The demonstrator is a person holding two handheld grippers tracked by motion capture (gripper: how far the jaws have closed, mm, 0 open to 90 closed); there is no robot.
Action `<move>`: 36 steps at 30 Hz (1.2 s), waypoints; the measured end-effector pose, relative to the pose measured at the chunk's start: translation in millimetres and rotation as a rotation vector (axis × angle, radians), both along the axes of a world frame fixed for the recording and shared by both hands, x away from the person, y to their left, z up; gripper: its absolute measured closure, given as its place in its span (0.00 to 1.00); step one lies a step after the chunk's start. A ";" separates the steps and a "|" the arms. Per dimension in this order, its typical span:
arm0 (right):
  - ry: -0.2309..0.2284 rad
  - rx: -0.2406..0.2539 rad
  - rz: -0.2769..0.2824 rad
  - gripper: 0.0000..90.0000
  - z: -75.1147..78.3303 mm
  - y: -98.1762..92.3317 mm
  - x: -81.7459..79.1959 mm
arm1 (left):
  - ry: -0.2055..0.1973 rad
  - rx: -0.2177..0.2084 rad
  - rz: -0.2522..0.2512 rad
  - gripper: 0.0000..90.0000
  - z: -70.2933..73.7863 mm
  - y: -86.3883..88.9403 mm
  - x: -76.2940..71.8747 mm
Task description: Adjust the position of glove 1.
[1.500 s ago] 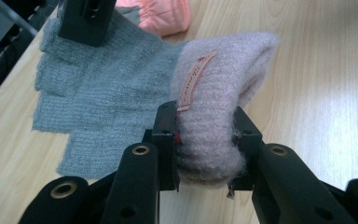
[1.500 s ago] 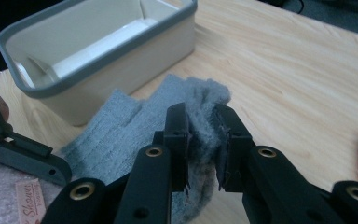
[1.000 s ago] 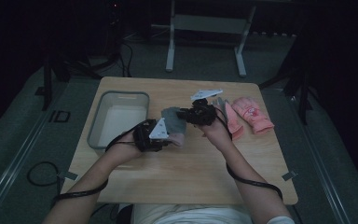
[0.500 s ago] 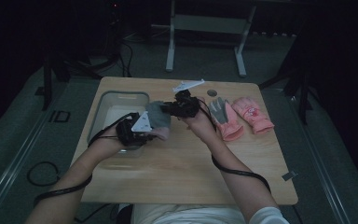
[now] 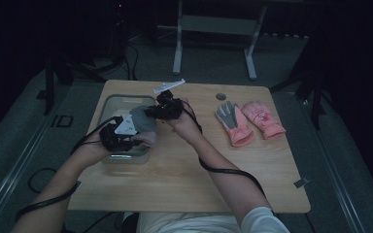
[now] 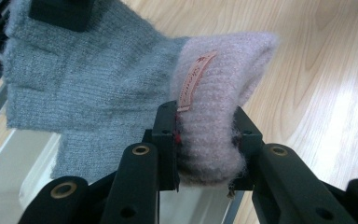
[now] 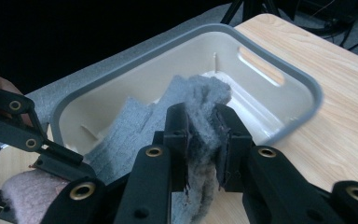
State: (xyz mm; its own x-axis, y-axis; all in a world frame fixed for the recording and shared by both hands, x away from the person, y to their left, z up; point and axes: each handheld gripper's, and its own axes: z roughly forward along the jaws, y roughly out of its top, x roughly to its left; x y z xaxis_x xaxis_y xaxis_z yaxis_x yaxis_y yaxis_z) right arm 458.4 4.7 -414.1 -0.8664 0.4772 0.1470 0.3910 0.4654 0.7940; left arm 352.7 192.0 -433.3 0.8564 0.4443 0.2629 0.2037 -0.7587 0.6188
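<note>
left gripper view: left gripper point(image 6: 205, 140) pinches the glove point(image 6: 93, 88) cuff, right gripper point(image 7: 204, 144) clamps its grey end.

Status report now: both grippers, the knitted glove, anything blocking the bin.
Left gripper shut on the grey glove's pink cuff. Right gripper shut on its grey end. Glove held over the bin. Nothing blocking.

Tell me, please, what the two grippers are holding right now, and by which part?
Both hold one grey knit glove. The left gripper pinches its pink cuff; the right gripper pinches the grey finger end, above the bin.
</note>
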 end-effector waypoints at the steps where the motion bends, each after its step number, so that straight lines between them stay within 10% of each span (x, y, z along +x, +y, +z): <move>1: 0.001 -0.002 0.002 0.86 -0.7 4.5 0.7 | 0.003 0.001 0.002 0.77 -0.5 4.3 0.5; 15: 0.048 -0.007 -0.009 0.86 -18.6 40.7 19.5 | 0.068 0.052 0.004 0.77 -13.7 47.9 28.6; 28: 0.124 -0.055 -0.084 0.84 -65.7 47.0 41.4 | 0.194 0.133 -0.015 0.77 -45.8 41.4 69.0; 36: 0.111 -0.023 -0.127 0.69 -64.9 35.1 44.9 | 0.218 0.155 -0.034 0.76 -48.8 35.5 78.6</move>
State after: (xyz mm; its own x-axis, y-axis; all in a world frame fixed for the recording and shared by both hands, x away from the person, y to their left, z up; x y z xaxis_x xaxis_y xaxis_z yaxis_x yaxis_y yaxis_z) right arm 503.3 39.8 -479.0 -0.7781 0.5862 0.2258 0.5322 0.4242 0.7327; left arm 431.3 227.5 -482.1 0.9140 0.3830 0.1335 0.2919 -0.8497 0.4391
